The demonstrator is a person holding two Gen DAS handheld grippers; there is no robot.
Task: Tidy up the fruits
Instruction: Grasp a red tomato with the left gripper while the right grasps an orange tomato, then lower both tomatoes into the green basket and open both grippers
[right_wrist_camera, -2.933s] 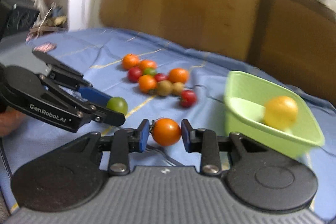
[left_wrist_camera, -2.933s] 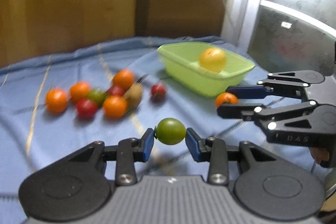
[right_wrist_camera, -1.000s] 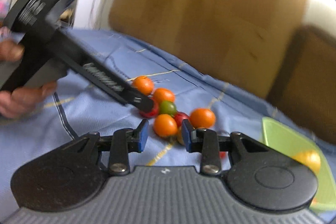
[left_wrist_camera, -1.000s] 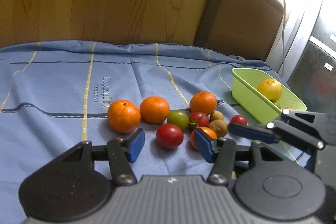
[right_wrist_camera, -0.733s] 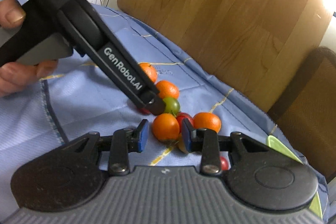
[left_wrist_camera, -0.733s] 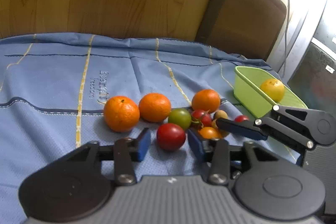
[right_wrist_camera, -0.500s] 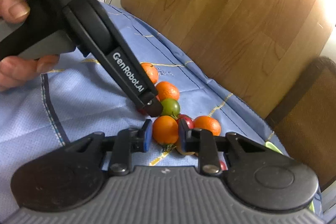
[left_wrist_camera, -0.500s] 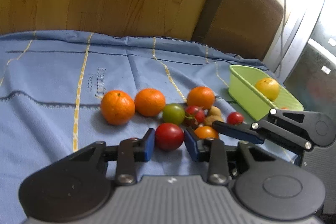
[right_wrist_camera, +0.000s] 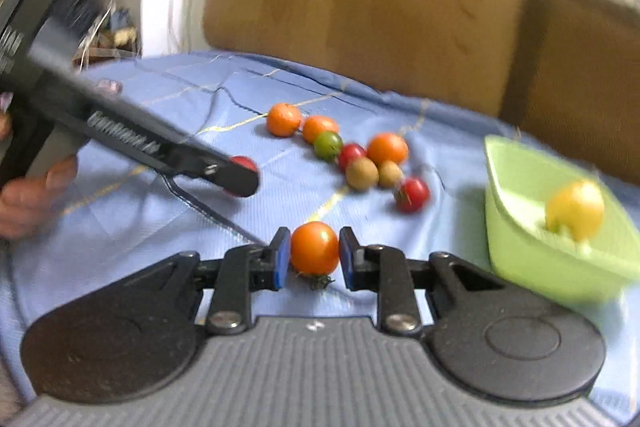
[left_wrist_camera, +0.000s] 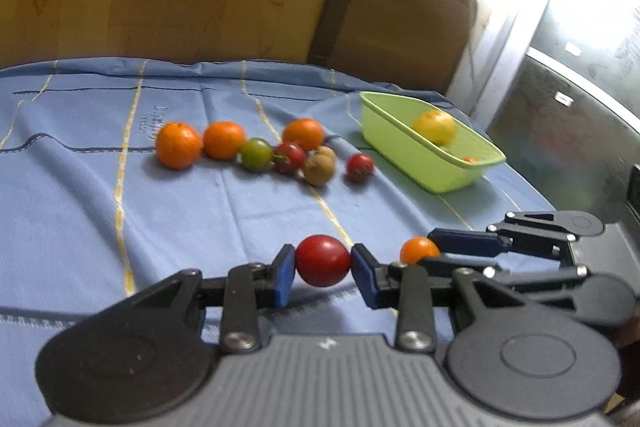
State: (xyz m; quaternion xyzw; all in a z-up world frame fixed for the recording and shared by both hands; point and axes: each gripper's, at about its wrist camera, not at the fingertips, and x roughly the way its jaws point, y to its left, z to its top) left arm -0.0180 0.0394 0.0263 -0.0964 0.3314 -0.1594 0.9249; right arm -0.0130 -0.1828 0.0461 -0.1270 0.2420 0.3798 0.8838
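Two fruits were held clear of the cloth, one per gripper, presumably for carrying to the tub. The left gripper clenched a red tomato; the right gripper pinched an orange tomato. The tub, with a yellow fruit inside, lay ahead and right of both. The pile sat ahead, slightly left.
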